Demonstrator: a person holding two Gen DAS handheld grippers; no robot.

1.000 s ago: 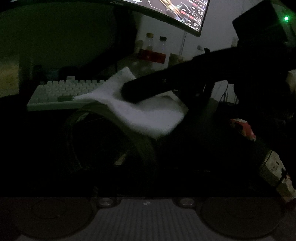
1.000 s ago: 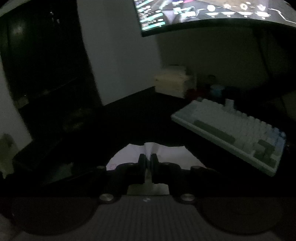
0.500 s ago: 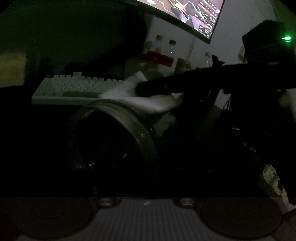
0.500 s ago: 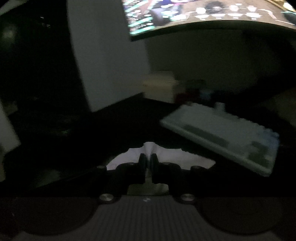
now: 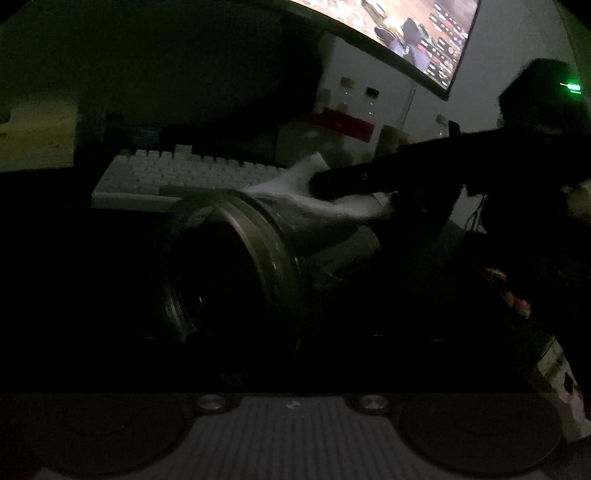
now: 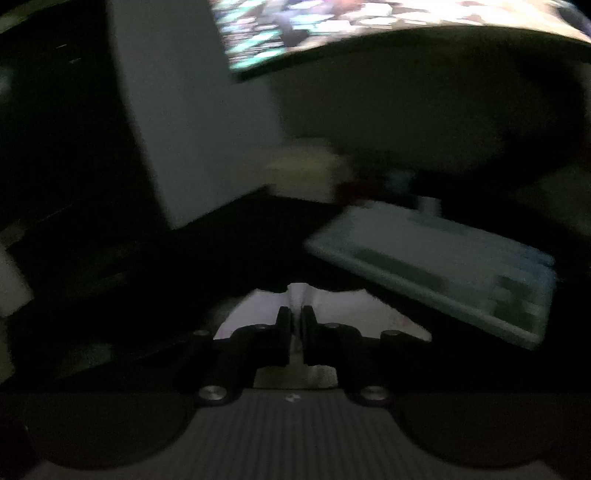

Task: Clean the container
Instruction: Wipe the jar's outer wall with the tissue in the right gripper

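Observation:
The scene is very dark. A clear round container (image 5: 258, 243) lies on its side close in front of the left wrist camera, its mouth toward the lens. My left gripper's fingers are lost in the dark; its jaws are opening, and whether they touch the container cannot be made out. My right gripper (image 5: 325, 184) reaches in from the right, shut on a white cloth (image 5: 295, 181) that rests on the container's upper side behind the rim. In the right wrist view the same gripper (image 6: 295, 317) pinches the cloth (image 6: 255, 310).
A white keyboard (image 5: 177, 173) (image 6: 443, 266) lies on the dark desk behind the container. A lit monitor (image 5: 406, 29) (image 6: 369, 26) hangs above. Small bottles (image 5: 354, 107) stand at the back, a cream box (image 6: 303, 170) by the wall, a colourful packet (image 5: 513, 299) at right.
The right gripper has drawn the cloth off the container's mouth, back and to the right onto its upper side. The mouth now shows uncovered. The left view has rolled slightly.

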